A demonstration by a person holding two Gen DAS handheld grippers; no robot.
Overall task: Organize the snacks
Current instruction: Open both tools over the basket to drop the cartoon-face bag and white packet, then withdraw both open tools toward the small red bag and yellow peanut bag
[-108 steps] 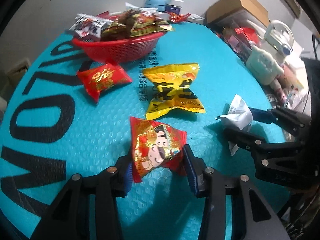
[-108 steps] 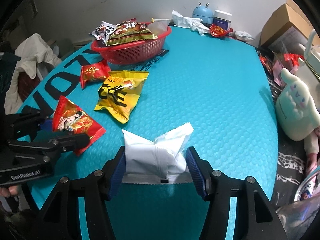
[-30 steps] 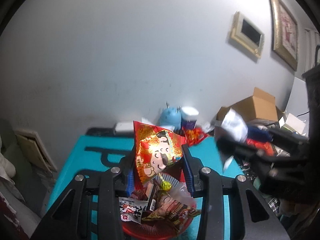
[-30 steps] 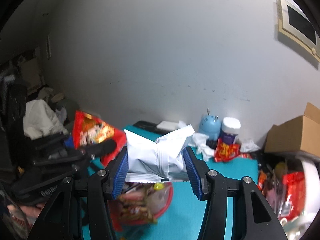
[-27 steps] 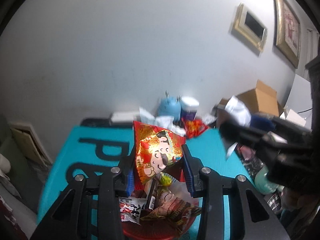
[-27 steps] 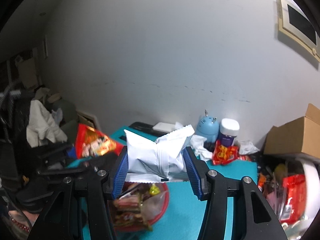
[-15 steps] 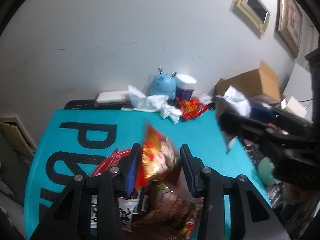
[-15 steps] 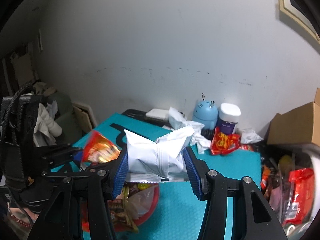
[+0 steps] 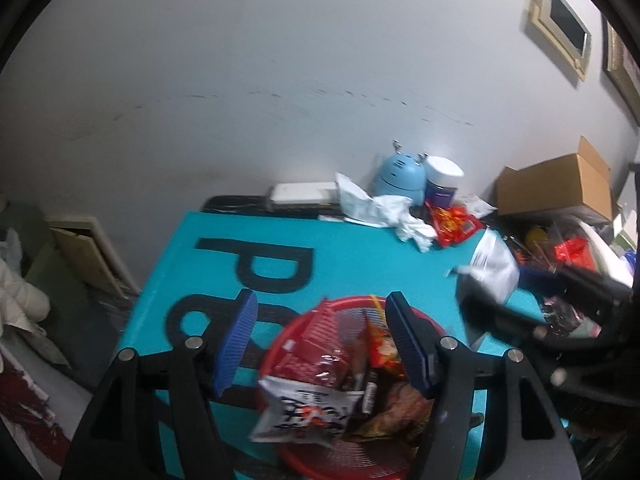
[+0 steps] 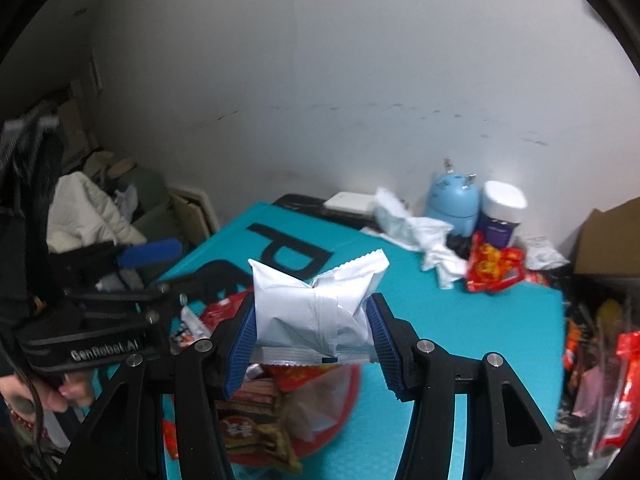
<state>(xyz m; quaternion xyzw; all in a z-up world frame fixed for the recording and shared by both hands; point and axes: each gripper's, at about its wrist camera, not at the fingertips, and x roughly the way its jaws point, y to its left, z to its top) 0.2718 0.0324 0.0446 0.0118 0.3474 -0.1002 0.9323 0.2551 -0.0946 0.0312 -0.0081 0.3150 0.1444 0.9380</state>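
A red basket (image 9: 296, 328) full of snack packets sits on the teal mat (image 9: 224, 264) right under both grippers. My left gripper (image 9: 322, 300) hangs over it, its jaws opening with nothing pressed between the pads. The red cartoon packet (image 9: 380, 344) lies loose in the basket close to the right pad. My right gripper (image 10: 310, 320) is shut on a white packet (image 10: 316, 312) above the basket (image 10: 320, 444). In the right wrist view the left gripper (image 10: 176, 264) stands at the left. The white packet (image 9: 494, 268) shows at the right of the left wrist view.
At the mat's far edge stand a blue round device (image 9: 400, 176), a white-lidded jar (image 9: 442, 184), crumpled tissue (image 9: 400, 220) and a small red packet (image 9: 456, 222). A cardboard box (image 9: 556, 184) and clutter fill the right side. A hand (image 10: 60, 396) holds the left gripper's handle.
The left jaws have opened and the red cartoon packet has dropped from them into the basket. Both grippers have tilted and sunk towards the basket. The right one still grips the white packet.
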